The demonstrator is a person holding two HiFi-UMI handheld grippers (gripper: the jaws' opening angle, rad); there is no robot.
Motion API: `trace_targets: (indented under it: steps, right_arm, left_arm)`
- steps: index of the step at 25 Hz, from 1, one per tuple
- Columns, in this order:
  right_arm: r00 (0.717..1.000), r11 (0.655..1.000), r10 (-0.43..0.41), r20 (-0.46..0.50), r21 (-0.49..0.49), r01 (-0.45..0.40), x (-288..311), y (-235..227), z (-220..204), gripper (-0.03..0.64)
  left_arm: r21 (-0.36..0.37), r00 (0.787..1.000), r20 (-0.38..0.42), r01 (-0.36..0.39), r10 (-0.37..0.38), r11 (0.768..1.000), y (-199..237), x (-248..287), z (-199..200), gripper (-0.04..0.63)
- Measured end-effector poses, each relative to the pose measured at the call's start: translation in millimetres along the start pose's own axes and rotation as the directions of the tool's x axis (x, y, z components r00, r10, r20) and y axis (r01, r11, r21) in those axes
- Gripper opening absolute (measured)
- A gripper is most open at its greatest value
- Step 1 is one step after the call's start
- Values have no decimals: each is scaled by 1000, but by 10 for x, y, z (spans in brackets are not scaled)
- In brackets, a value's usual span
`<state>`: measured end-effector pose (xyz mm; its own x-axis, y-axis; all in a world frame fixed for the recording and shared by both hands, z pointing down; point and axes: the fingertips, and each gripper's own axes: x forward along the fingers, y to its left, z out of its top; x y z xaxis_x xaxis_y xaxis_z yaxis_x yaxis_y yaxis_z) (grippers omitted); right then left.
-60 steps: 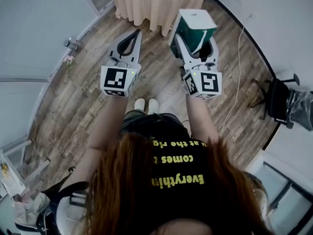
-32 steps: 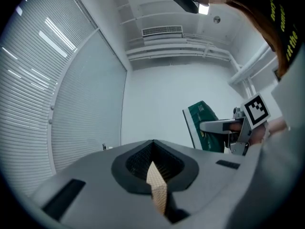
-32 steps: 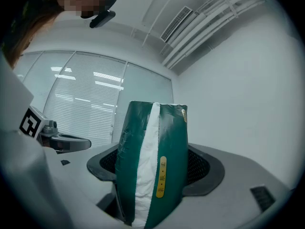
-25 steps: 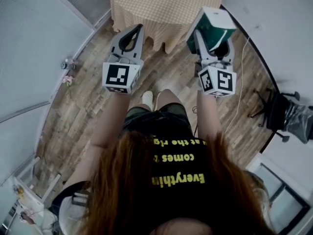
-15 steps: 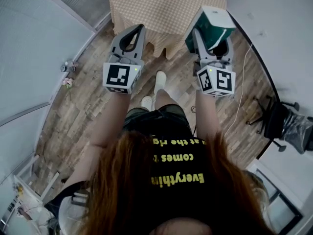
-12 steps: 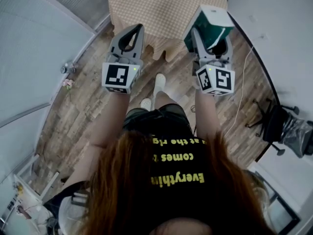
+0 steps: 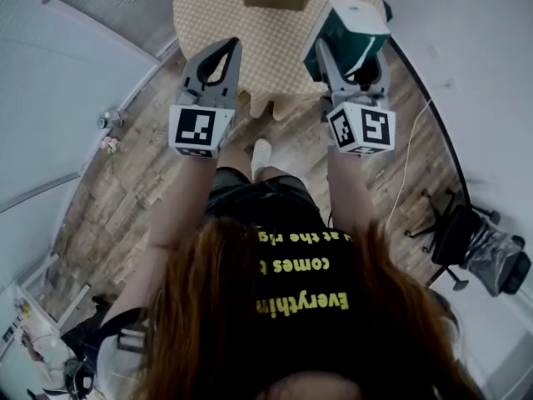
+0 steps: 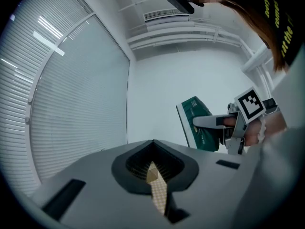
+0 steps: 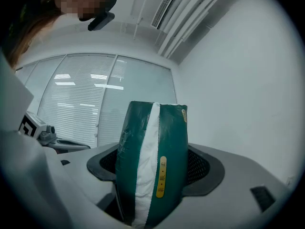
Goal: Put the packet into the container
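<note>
The left gripper (image 8: 153, 146) fills the lower part of the view, its grey jaws meeting at the tip. A thin strip of beige checked cloth (image 8: 157, 191) shows through the slit below the tip. To the right, the right gripper (image 8: 202, 124) holds a green packet (image 8: 194, 109) upright, with one grey jaw lying across the packet's side. Its marker cube (image 8: 250, 104) sits above the hand (image 8: 261, 128) gripping it. Window blinds (image 8: 62, 104) run along the left, a white wall (image 8: 190, 75) stands behind, and a ceiling vent (image 8: 164, 15) is overhead.

Glossy plastic packet (image 9: 169, 142), wood-plank floor (image 7: 125, 198)
</note>
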<state>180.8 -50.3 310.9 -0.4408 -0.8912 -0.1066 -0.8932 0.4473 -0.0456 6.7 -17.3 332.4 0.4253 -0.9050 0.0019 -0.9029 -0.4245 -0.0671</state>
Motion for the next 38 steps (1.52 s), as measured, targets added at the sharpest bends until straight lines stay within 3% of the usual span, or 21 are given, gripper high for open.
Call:
trace_targets:
  steps: [11,24,34,38]
  right_arm:
    - [999,1000,-6,-39,1,6,730,-298,-232,365]
    - [995,998,-54,-80,-30,52,1997,-424,-458,365]
    - [984,998,-70,-164,-10,69,2386,-522,-649,365]
    - [978,997,-44,-204,50,55,2477,-586,-732,365]
  left_arm:
    - [-24,1000,-16,3,-3,1000,456,752,-182,0]
    - [-8,991,-3,131,-131,991,1172,1945,-256,0]
    - [-40,994,-15,109,-110,993,1437,2318,-335,0]
    - [-51,996,-27,81,-82,995,1481,2383,-369,0]
